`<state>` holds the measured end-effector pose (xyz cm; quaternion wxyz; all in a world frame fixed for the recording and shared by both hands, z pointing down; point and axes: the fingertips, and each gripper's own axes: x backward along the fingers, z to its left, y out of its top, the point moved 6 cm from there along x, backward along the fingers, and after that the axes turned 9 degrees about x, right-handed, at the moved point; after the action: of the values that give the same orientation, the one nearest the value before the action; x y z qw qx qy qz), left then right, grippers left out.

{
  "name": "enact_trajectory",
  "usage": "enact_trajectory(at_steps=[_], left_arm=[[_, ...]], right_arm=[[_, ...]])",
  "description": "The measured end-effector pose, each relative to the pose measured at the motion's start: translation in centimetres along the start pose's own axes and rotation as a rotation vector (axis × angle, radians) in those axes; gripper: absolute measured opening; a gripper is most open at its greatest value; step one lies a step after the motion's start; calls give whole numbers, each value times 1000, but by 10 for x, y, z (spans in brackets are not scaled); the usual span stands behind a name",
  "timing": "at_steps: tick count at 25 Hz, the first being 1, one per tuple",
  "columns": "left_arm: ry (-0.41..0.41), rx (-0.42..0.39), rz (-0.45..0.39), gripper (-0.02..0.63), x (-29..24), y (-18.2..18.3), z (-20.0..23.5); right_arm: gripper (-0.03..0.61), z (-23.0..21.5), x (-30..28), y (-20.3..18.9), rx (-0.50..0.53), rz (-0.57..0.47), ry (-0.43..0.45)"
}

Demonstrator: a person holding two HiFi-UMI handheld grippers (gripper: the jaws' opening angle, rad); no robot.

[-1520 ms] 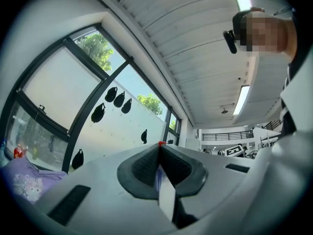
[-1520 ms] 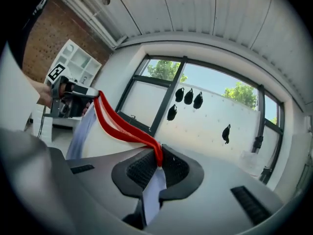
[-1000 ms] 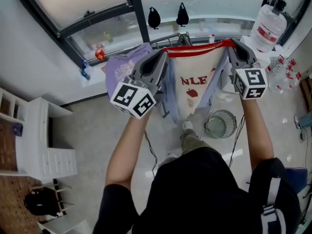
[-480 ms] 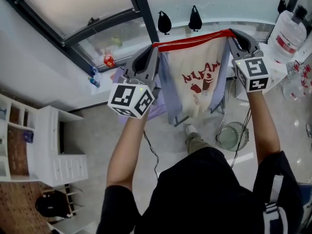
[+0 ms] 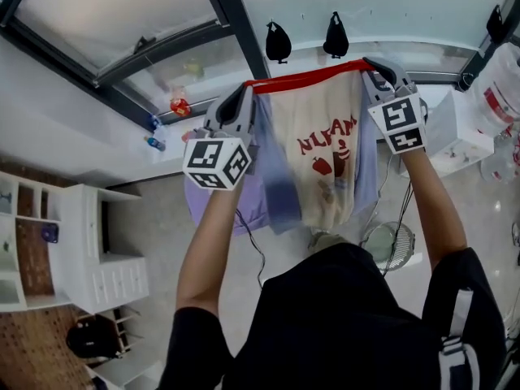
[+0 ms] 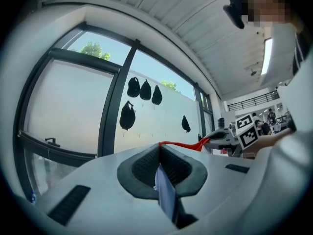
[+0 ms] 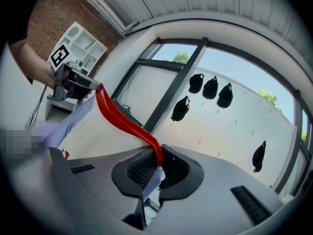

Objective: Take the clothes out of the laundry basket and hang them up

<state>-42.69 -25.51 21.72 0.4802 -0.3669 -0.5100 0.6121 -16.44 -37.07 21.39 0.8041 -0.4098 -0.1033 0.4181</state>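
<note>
The person holds a cream T-shirt (image 5: 325,161) up in front of the window (image 5: 236,23), spread between the two grippers. The left gripper (image 5: 246,88) has its jaws closed tight on the left end of the shirt's red top edge (image 5: 305,77). In the left gripper view the ribbed pads (image 6: 142,166) press together, the red trim comes out at their tips, and a blue-lilac fold of cloth (image 6: 166,195) trails back toward the camera. The right gripper (image 5: 368,63) is clamped on the right end of the same edge. Its own view shows the red band running from between its pads across to the other gripper. Both grippers point away from the person, toward the glass.

The red edge is pulled nearly straight, dipping a little in the middle. The body of the shirt hangs below it, with red lettering and a small red picture facing the person. A blue-lilac sleeve (image 5: 280,189) hangs blurred on the left side of the shirt.

Two dark pouches (image 5: 278,43) hang on the window just beyond the red edge. A purple garment (image 5: 213,205) shows low on the left, beyond the left forearm. On the floor to the right, a round wire basket (image 5: 390,242) is partly hidden by the shirt and the person. A white shelf unit (image 5: 97,250) stands at the far left, and a large water bottle (image 5: 505,75) stands at the right edge.
</note>
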Motion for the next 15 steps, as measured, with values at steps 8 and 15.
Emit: enact_trajectory(at_steps=[8, 15], left_arm=[[50, -12, 155, 9, -84, -61, 58], [122, 2, 320, 9, -133, -134, 126]], right_arm=[[15, 10, -99, -71, 45, 113, 114], [15, 42, -182, -124, 65, 185, 242]])
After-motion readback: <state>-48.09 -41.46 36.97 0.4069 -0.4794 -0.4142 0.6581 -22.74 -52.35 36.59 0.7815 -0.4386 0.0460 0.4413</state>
